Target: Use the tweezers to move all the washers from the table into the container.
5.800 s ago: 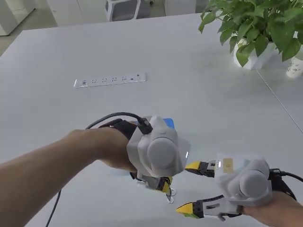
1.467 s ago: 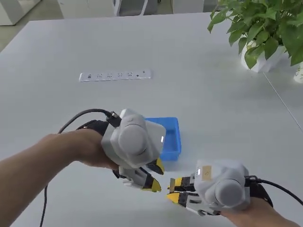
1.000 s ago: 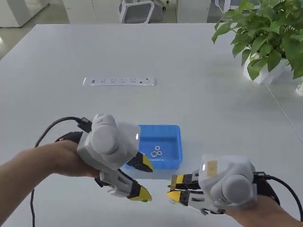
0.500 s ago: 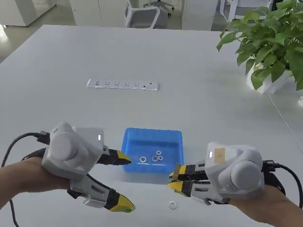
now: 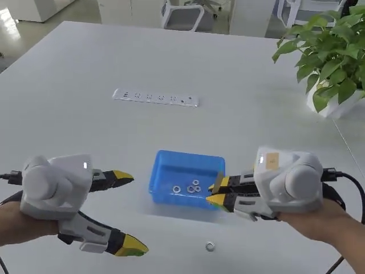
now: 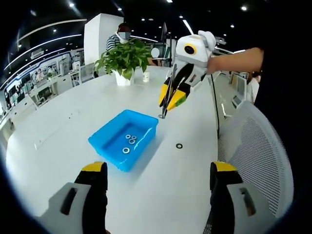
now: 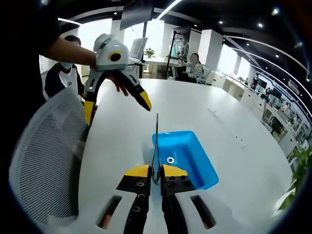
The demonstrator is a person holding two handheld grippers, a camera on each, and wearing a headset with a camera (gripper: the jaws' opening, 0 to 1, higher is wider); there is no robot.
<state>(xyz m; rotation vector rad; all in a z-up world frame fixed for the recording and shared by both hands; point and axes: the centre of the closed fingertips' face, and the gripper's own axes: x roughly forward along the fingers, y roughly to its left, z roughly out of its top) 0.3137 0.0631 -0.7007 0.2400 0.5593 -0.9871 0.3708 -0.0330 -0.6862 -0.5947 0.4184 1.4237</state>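
Here, right claw (image 7: 156, 171) pinching tweezers (image 7: 157, 141), tips forward toward container (image 7: 195, 162), left claw (image 6: 159, 168) wide.

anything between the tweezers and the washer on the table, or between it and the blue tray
Nothing visible. The small silver metal washer lies on bare white table near the blue plastic container; the thin metal tweezers in the right tongs hang nearby, the open left tongs stand aside.

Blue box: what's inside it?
Small silver washers lie on the floor of the blue container, about four. In the head view the right gripper, holding tweezers, covers the near right corner, so anything there is hidden.
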